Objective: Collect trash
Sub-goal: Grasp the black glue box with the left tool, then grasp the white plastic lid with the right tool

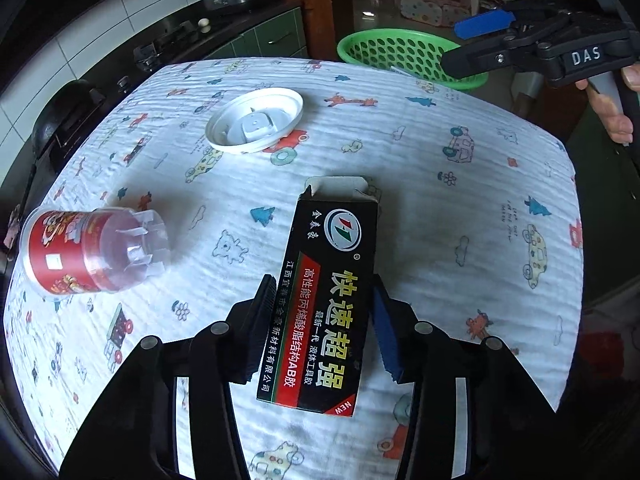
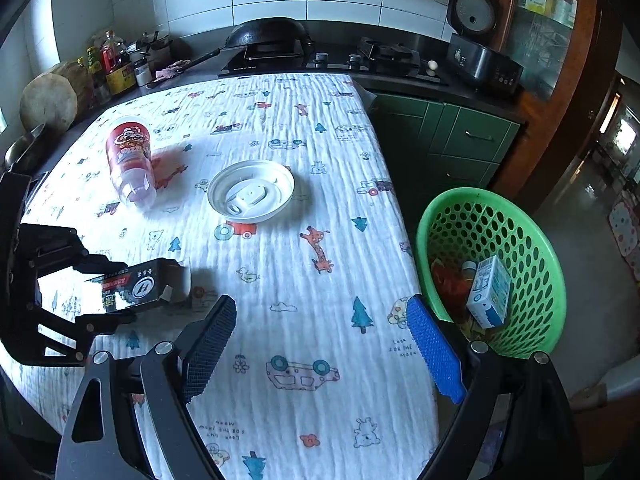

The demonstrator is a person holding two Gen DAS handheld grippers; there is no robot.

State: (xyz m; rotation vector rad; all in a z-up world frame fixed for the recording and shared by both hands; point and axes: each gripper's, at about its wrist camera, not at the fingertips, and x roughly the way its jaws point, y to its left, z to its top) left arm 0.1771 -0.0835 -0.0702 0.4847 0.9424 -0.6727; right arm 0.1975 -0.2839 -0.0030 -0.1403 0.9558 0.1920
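A black glue box (image 1: 332,292) with an open end flap lies lengthwise between the fingers of my left gripper (image 1: 324,280), whose pads press both of its long sides; it shows too in the right wrist view, box (image 2: 136,288) in left gripper (image 2: 116,292). A red plastic cup (image 1: 72,248) (image 2: 130,156) lies on its side on the cloth. A white round lid (image 1: 256,120) (image 2: 252,190) sits upside down mid-table. My right gripper (image 2: 320,300) (image 1: 456,46) stands open with nothing in it, over the table's edge beside the green basket (image 2: 480,194) (image 1: 360,42).
The basket holds a white and blue carton (image 2: 490,292) and red wrapping. A printed white cloth (image 2: 320,140) covers the table. Behind it run a stove (image 2: 276,54) with a wok, bottles (image 2: 108,60), a rice cooker (image 2: 480,56) and green cabinets (image 2: 460,136).
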